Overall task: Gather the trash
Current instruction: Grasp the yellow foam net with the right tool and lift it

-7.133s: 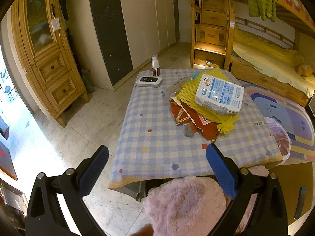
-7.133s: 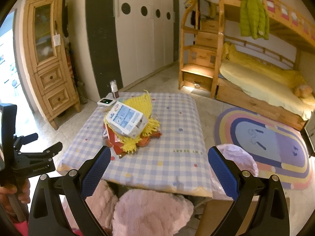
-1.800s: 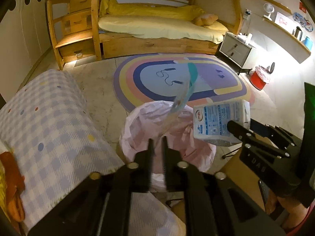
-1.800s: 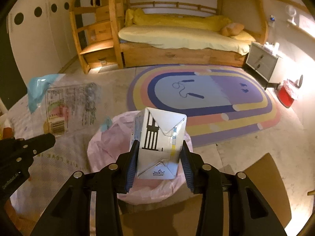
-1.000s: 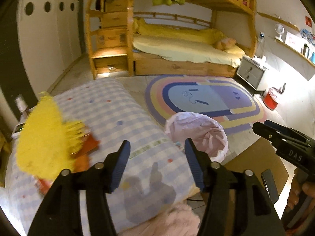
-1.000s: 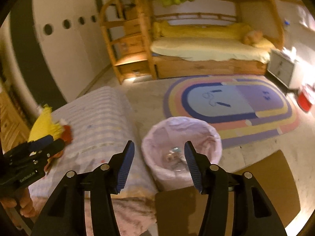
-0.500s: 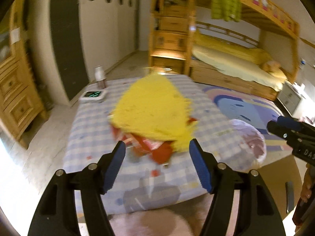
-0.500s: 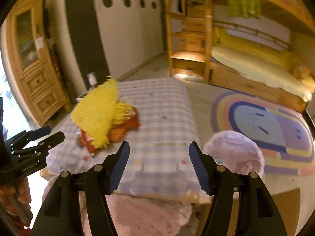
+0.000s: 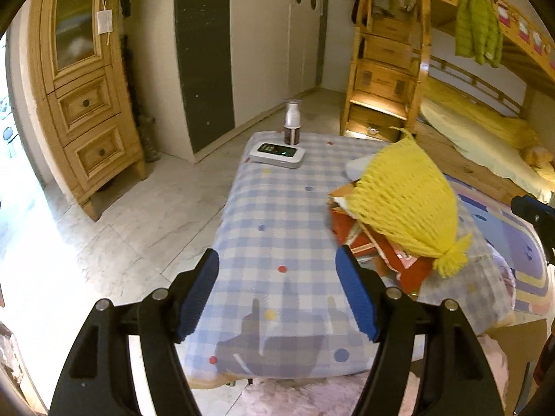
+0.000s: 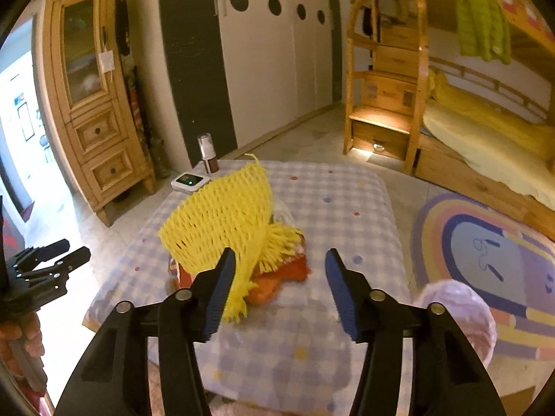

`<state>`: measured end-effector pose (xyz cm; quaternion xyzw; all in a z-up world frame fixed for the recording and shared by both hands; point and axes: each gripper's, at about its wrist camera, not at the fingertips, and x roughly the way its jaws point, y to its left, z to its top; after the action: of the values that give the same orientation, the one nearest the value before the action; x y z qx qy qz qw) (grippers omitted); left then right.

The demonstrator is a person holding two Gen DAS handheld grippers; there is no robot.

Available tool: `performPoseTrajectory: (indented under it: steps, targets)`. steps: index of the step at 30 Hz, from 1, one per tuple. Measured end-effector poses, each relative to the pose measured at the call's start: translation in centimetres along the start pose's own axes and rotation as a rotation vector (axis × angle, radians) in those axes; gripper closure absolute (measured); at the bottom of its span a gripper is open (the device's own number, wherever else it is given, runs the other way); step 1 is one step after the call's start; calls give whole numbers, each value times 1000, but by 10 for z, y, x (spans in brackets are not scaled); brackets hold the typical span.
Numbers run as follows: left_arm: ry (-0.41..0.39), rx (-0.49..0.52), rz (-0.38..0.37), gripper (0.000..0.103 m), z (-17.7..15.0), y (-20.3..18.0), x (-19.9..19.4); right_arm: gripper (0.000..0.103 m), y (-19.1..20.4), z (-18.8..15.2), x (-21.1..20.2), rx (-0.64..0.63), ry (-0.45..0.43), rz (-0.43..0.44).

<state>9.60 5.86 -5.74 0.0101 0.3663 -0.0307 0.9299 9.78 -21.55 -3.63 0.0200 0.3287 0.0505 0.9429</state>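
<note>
**Both grippers empty, lined up on the trash heap**

The left gripper [image 9: 277,289] hangs over the near end of the checked table [image 9: 277,215], its blue pads spread wide with nothing between them. The right gripper [image 10: 277,289] is just as wide apart and just as empty, aimed further toward the middle, so the heap of rubbish sits right ahead of its left pad. That spread looks like readiness to me: both tools are free to take a piece.

The trash lies in one pile on the table: a yellow foam net [image 10: 222,222] draped over red wrappers [image 10: 295,270], with some white packaging [image 9: 357,168] poking out behind it in the left view. The net lies on top, so I judge it the natural first grab; it looks soft and springy and may slip or drag the wrappers along.

The pink-lined bin [image 10: 458,306] stands on the floor at the table's right edge, close enough for a short swing. At the far corner a small bottle [image 9: 292,123] stands just behind a white device [image 9: 277,154], well apart from the pile.
</note>
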Motion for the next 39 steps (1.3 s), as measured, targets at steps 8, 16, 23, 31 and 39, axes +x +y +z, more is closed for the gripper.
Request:
performPoseTrajectory:
  steps: [8,16,23,31,39]
  targets:
    - [42,28,-6,35,7,-10,23,50,0,3,31,15,18,42]
    - [79,33,-5,35,4,-9,41,42,-3,13,76,51,69,114]
    - [99,26,-9,35,4,-3,46,30,-2,16,112,40,163,167]
    - [96,16,-3,35,0,0,40,86,7,14,98,37,169,242]
    - [42,9,0,34,4,-3,11,88,9,47,10,73,-34,268]
